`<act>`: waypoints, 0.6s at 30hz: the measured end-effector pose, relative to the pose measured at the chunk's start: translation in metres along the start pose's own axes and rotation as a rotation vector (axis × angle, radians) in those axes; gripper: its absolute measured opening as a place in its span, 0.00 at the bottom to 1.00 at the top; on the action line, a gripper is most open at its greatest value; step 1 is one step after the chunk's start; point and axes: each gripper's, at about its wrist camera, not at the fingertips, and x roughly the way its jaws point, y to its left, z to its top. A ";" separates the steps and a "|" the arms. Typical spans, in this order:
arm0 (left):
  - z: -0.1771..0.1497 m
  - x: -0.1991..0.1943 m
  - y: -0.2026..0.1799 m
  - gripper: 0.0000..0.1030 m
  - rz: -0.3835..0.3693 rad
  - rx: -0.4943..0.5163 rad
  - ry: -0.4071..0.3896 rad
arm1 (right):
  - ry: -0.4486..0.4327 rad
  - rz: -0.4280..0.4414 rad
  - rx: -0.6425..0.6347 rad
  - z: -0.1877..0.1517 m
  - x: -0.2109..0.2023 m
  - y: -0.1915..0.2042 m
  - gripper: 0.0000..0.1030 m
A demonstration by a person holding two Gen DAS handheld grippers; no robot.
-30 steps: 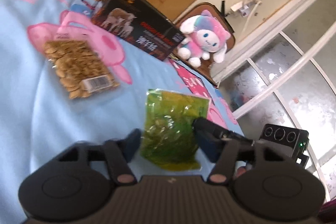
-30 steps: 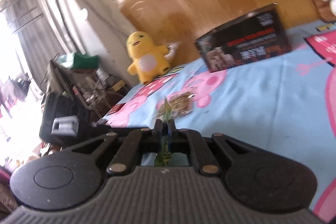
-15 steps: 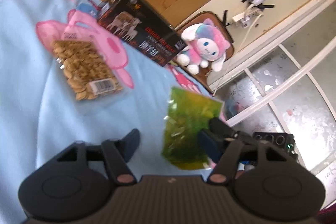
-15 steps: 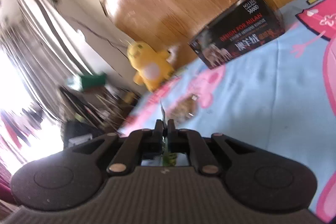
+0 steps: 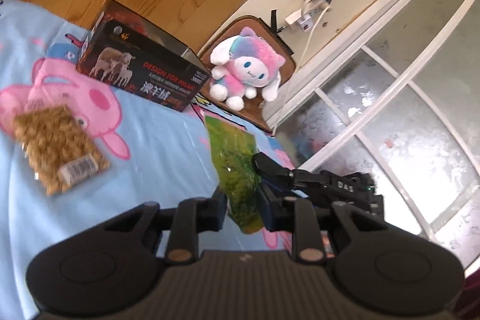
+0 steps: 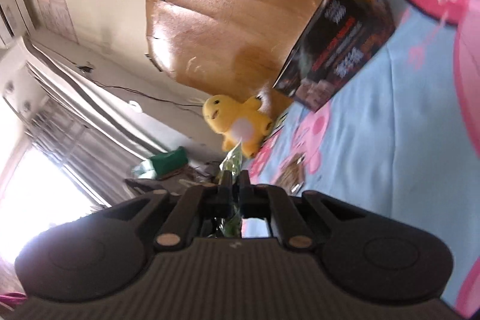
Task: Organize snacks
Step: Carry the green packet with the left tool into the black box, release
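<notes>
Right gripper (image 6: 235, 185): you had it clenched on the green snack bag (image 5: 237, 170), held off the blanket (image 5: 168, 149) | left gripper (image 5: 241, 204): jaws closing around the bag's lower end | tip: grip squarely before the right lets go; nut packet (image 5: 58, 147) lay well left.

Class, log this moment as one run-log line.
right tool: shut on green snack bag | left tool: closing round same bag | nut packet: on blue sheet

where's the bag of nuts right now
In the left wrist view the bag of nuts lies on the blue bedsheet at the left, just below the black box and left of the green snack bag.
</notes>
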 end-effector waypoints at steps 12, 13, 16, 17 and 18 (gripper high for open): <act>0.103 0.052 -0.018 0.22 0.141 0.179 -0.006 | -0.142 -0.252 -0.334 0.074 0.050 0.037 0.07; 0.112 0.058 -0.016 0.22 0.152 0.184 -0.003 | -0.152 -0.272 -0.342 0.084 0.057 0.034 0.07; 0.142 0.082 -0.008 0.22 0.184 0.197 -0.004 | -0.180 -0.310 -0.354 0.112 0.073 0.022 0.07; 0.153 0.091 -0.004 0.22 0.198 0.195 -0.008 | -0.186 -0.322 -0.361 0.120 0.078 0.018 0.07; 0.160 0.099 0.000 0.22 0.209 0.191 -0.010 | -0.191 -0.342 -0.376 0.130 0.086 0.014 0.07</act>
